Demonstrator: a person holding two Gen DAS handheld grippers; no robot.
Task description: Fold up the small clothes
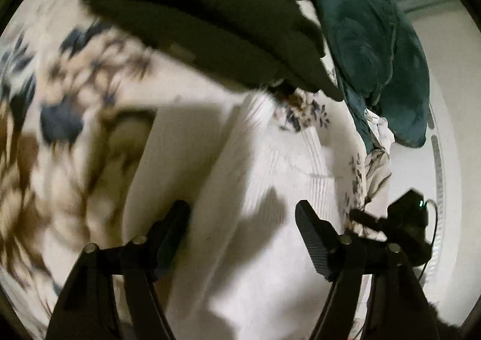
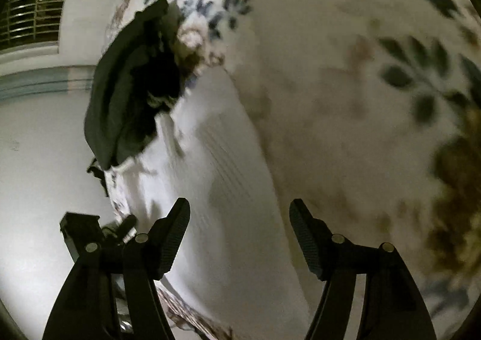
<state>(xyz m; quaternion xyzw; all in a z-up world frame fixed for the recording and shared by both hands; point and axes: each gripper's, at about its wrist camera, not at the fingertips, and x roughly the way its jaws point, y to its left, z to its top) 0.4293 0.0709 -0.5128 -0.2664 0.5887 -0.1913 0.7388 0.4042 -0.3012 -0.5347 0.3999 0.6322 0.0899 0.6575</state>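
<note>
The white ribbed garment lay spread flat on the floral bedsheet, running lengthwise away from both cameras. Beyond its far end sat a dark green folded pile, with a teal garment heaped beside it near the bed's edge.

The left hand-held gripper hovered over the near part of the white piece with its jaws spread wide and nothing between them. The right hand-held gripper was likewise released, hanging above the same cloth closer to the mattress edge; its black body showed in the left view at the right. Motion blur in both views made fine detail of the fabric edges hard to read.

The step in hand looked like taking hold of the garment for a fold. To do that well, each gripper should probably descend onto a near corner or hem, pinching only one layer and not the sheet beneath. Lifting both sides evenly and carrying them toward the far end would keep the crease straight, and the ribbed knit would likely stretch if pulled unevenly
</note>
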